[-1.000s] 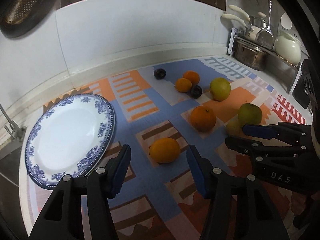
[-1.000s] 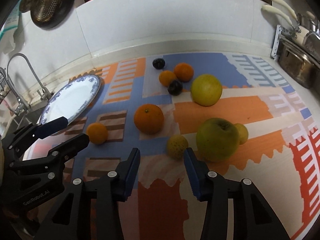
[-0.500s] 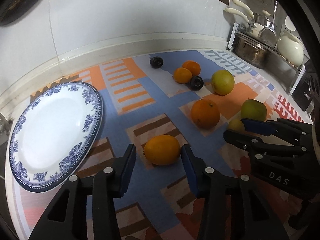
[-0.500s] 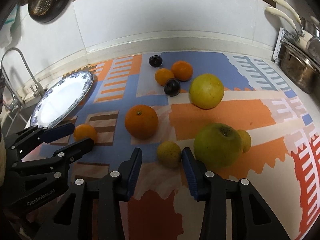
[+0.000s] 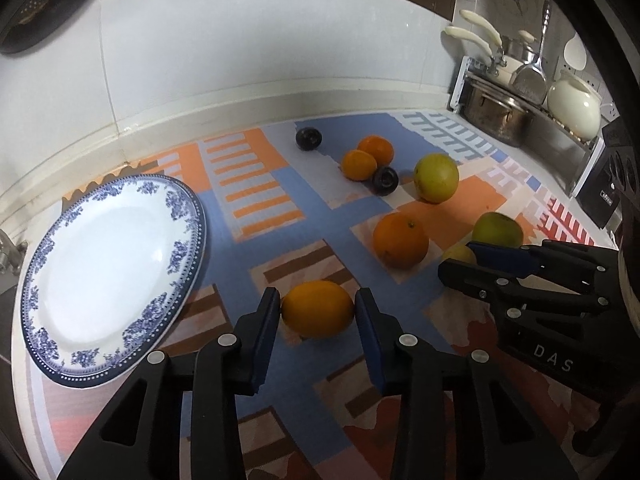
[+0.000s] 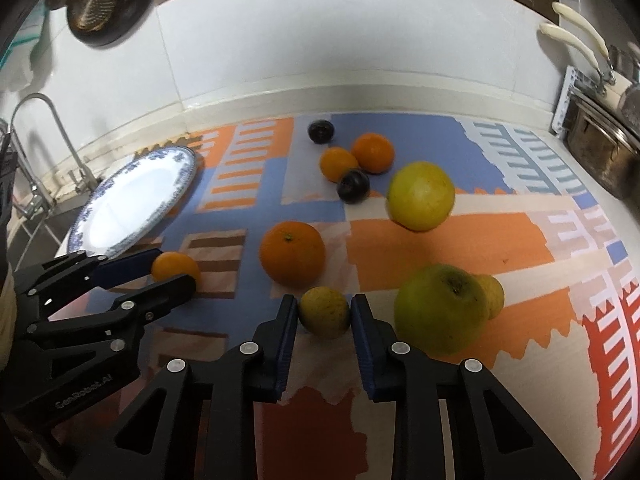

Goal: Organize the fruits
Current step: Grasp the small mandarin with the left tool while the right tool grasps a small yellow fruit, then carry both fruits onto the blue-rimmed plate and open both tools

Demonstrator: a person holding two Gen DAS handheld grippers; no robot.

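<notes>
Across our table's orange, blue and cream patterned cloth (image 5: pixel 256 184), our left gripper (image 5: pixel 316 312) fingers have just closed on a small smooth orange citrus fruit (image 5: pixel 318 309) just beside the blue-rimmed white china plate (image 5: pixel 108 272). Our right gripper (image 6: pixel 324 312) fingers have just closed on a small dull yellow speckled fruit (image 6: pixel 324 311) lying next to a large green apple (image 6: pixel 440 309).

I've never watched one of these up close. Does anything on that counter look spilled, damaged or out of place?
Nothing looks spilled or broken. The only untidy thing is the fruit lying loose on the patterned mat while the blue-rimmed plate sits bare. Each gripper is clamped on one: the left gripper on an orange, the right gripper on a small yellow fruit.
</notes>
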